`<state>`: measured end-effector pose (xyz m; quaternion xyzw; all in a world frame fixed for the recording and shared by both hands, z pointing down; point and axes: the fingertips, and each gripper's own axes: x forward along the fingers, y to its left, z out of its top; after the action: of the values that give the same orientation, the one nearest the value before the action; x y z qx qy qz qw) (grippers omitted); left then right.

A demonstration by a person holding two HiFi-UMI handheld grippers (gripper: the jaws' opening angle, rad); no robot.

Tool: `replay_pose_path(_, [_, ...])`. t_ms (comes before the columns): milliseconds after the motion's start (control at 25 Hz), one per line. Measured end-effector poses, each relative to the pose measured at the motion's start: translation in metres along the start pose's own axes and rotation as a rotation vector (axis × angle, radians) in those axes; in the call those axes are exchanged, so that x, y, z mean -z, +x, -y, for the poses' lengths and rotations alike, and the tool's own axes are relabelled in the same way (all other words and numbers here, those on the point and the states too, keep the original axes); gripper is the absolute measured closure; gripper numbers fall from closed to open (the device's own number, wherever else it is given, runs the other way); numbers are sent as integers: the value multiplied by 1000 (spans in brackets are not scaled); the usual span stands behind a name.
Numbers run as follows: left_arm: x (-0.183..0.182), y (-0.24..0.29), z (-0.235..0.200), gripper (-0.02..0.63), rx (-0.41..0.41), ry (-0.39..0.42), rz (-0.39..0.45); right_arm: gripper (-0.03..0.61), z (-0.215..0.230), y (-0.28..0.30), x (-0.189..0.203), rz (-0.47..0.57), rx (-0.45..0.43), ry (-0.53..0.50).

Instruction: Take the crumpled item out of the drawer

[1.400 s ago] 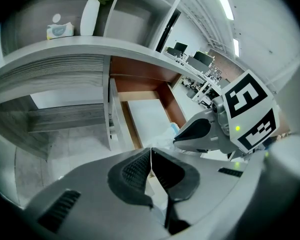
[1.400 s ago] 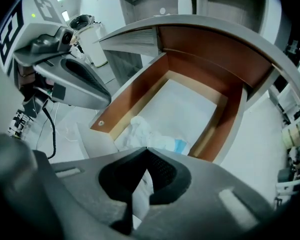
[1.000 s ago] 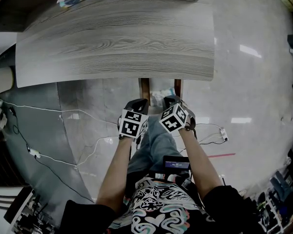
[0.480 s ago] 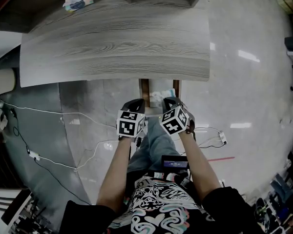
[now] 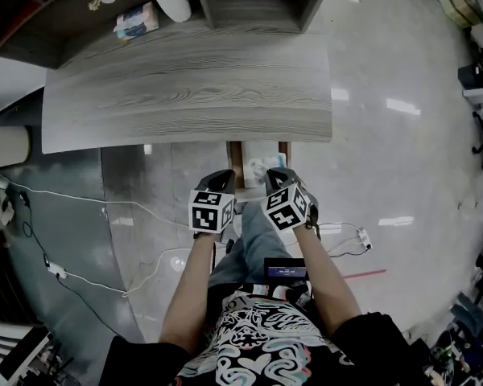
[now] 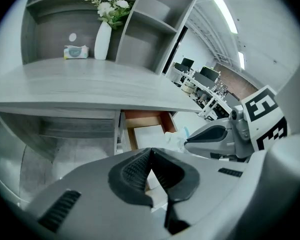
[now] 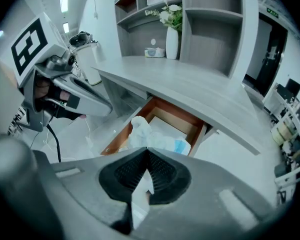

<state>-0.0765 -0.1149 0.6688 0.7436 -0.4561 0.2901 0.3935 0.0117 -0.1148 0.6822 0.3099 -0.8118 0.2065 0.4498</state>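
The grey wood-grain desk (image 5: 185, 95) fills the upper part of the head view, with a shelf unit (image 7: 215, 39) at its back, cut off by the top edge. A wooden drawer (image 5: 235, 158) stands pulled out from under the desk's near edge; its rear is hidden beneath the top.

The left gripper (image 6: 150, 154) and the right gripper (image 7: 147, 151) hang side by side just before the drawer's front. Each has its jaws closed tip to tip, with nothing between them.

The crumpled item (image 7: 140, 129), white with a pale blue patch, lies inside the drawer. Its lower part is covered by the right gripper's jaws, and its material is hard to make out.

A white vase (image 6: 102, 40) of flowers and a small packet (image 6: 75, 52) sit on the desk.
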Motion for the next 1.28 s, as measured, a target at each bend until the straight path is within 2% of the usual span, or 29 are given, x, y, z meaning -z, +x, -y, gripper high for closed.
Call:
replay_pose_path(160, [-10,-7,6,607,1,46,10,571,0,-14,-11,33,14,14])
replay_pose_path(560, [-33,-49,13,607,14,11,139,571,1,-62,-45,177,59,43])
replay_pose_path(840, [-57,-87,25,607,19,32,249,572,-7,-104,-67,309,107,35])
replay_pose_path(1040, [-74,-113,31,606,18,40,328,572,-12,-134,-78,395,129,120])
replay_pose_path(1280, [-84,-147,32,607,16,33,401,572,-14,-169,-87,493,179,150])
